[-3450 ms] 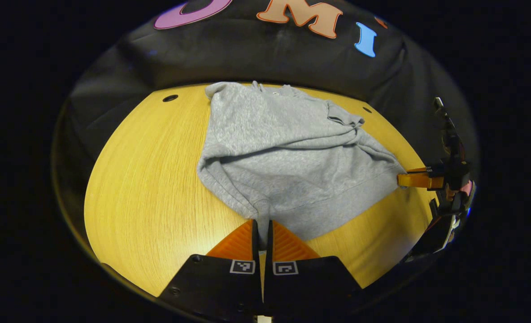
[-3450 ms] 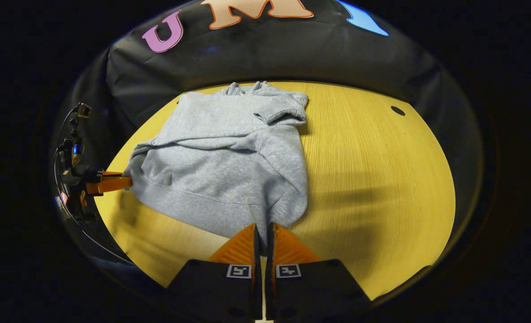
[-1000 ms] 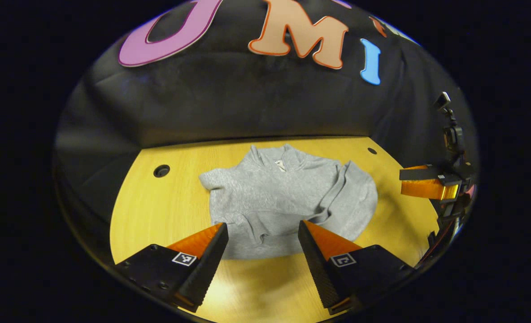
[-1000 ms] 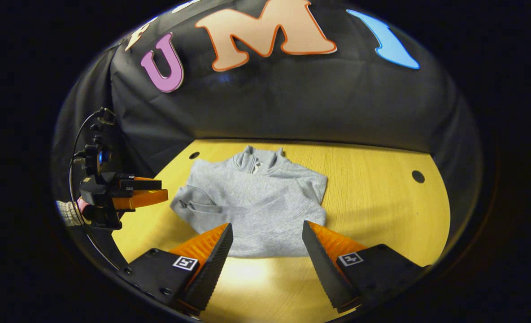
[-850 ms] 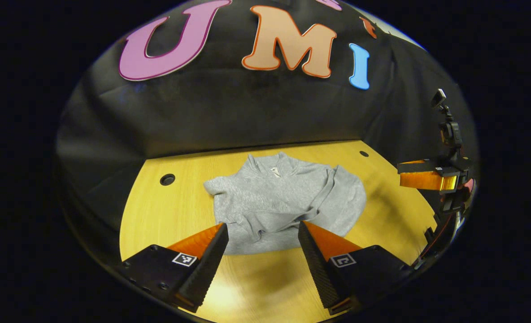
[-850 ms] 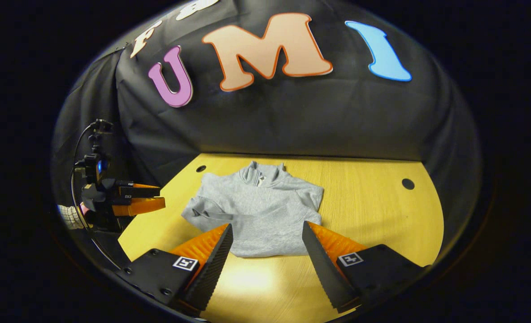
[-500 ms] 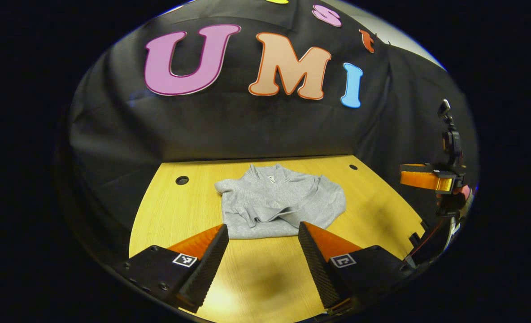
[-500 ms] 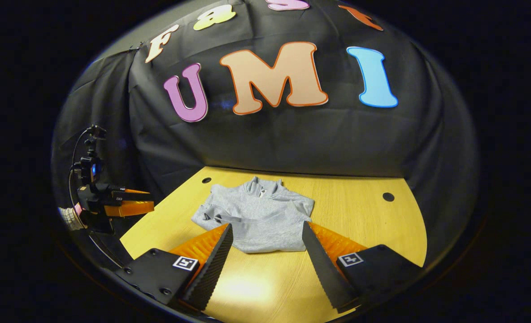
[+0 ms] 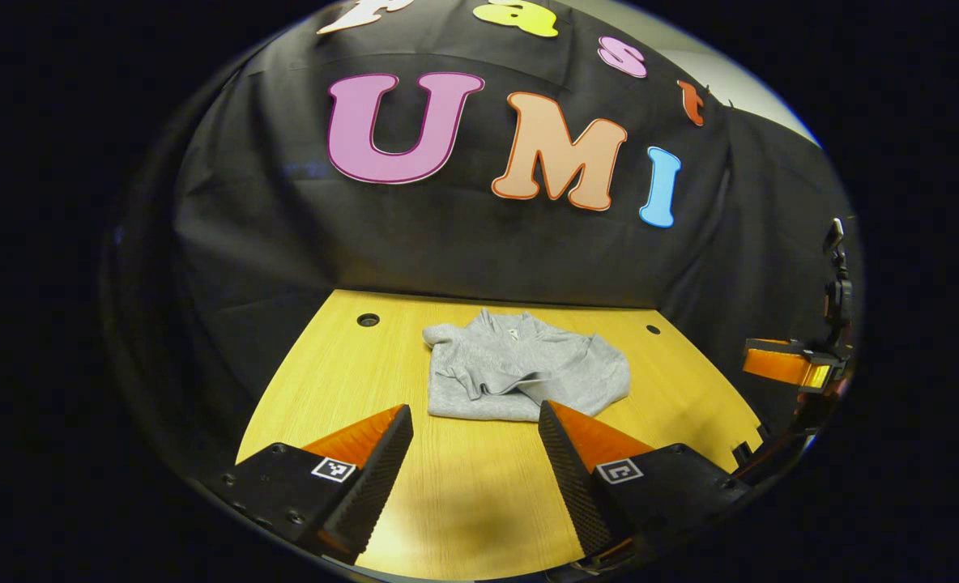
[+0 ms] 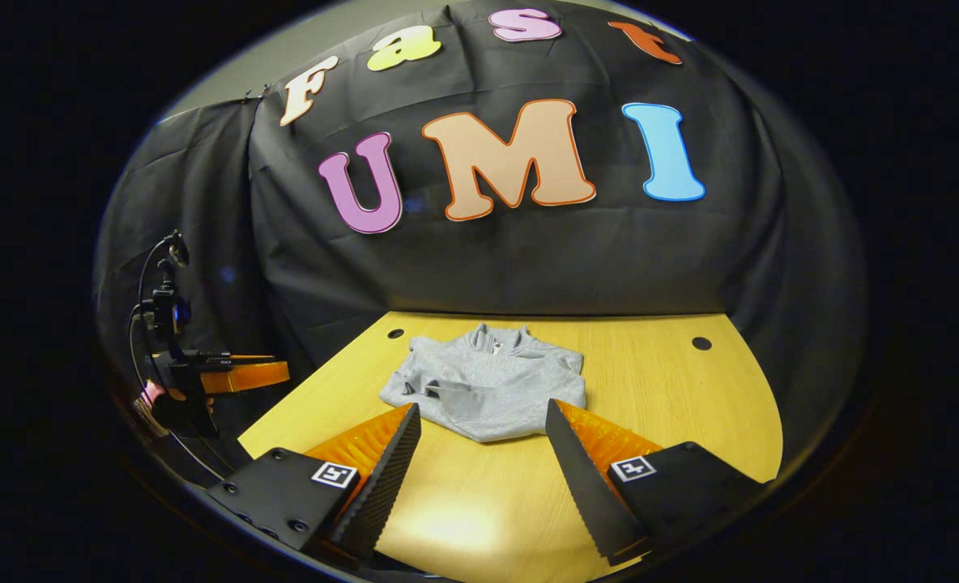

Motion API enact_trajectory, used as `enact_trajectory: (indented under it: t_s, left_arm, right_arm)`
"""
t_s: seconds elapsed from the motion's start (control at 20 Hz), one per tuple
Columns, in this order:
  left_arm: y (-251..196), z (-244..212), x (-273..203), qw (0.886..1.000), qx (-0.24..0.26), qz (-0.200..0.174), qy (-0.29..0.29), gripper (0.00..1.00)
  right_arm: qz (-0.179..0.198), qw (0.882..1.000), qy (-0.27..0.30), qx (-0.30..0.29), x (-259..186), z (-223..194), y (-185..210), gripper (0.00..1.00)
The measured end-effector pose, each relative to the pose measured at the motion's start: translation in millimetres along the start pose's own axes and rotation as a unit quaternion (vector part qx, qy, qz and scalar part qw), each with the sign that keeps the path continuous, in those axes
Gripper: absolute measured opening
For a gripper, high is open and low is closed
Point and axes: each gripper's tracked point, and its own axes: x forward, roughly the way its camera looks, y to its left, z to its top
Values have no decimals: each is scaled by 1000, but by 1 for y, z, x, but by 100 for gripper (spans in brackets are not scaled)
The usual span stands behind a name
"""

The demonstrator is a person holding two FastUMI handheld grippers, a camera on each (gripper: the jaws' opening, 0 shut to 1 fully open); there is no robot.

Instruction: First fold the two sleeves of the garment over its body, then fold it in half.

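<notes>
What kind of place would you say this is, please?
Most likely a recording booth for handling demos, not a home: black cloth is draped as the wall behind a bare wooden table, a folded grey garment is the lone item on it, and hand-held tongs with cameras face it.

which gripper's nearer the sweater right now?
Hard to call; roughly equal. The left gripper and right gripper both hang open, pulled back from the folded sweater's near edge, touching nothing. Sweater lies alone on the table.
</notes>
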Motion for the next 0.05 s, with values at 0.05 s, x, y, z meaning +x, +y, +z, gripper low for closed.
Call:
enact_trajectory:
  t_s: [0.05]
  left_arm:
    - [-1,-2,-1,1000,2,-1,1,91]
  right_arm:
    - [-1,1000,-2,0,-2,-1,1,98]
